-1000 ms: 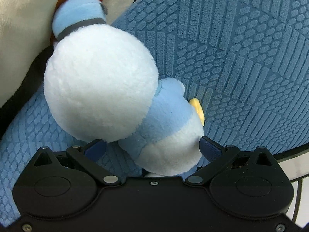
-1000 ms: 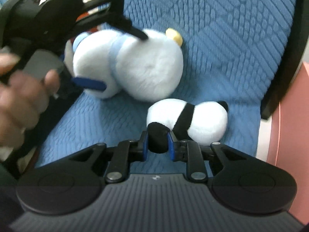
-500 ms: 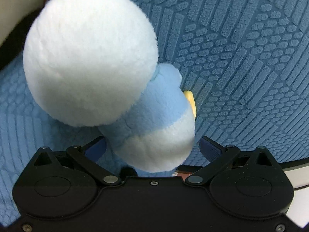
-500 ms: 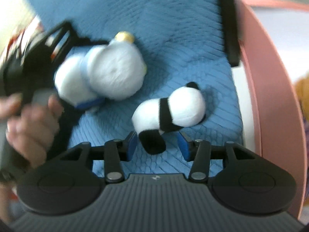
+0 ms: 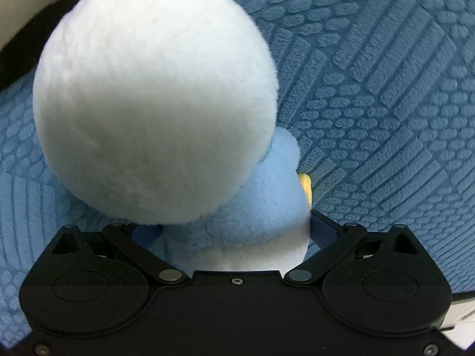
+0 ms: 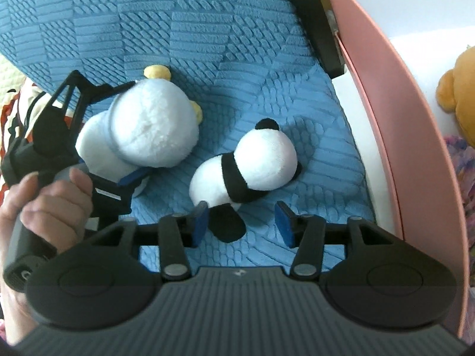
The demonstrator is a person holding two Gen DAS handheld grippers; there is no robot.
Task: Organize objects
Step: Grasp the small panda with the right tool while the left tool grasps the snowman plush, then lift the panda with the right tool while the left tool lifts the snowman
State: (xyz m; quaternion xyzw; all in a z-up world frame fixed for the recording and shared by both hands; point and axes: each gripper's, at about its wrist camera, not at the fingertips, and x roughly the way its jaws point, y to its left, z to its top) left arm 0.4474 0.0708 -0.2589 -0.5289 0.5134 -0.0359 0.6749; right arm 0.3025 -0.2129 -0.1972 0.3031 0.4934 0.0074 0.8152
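Observation:
A white and light-blue plush bird (image 5: 154, 95) with a yellow beak fills the left wrist view. My left gripper (image 5: 236, 231) is shut on its body, a blue pad on each side. In the right wrist view the same plush bird (image 6: 148, 127) lies on the blue cushion (image 6: 178, 29), clamped by that gripper in a person's hand (image 6: 50, 204). To its right a panda plush (image 6: 267, 154) lies on its side. My right gripper (image 6: 242, 222) is opening; the panda's black leg (image 6: 227, 225) sits between the pads, close to the left one, and is not pressed.
The textured blue cushion (image 5: 386, 89) covers a seat with a black frame bar (image 6: 314, 20) at the upper right. A pink curved rim (image 6: 400, 89) borders it on the right, with an orange bear plush (image 6: 457, 95) beyond. Cream and black fabric (image 5: 17, 0) lies at the far left.
The right gripper's jaws have opened off the panda's black leg, and its view has rolled. The left gripper has sunk a little with the plush bird, which now looms larger.

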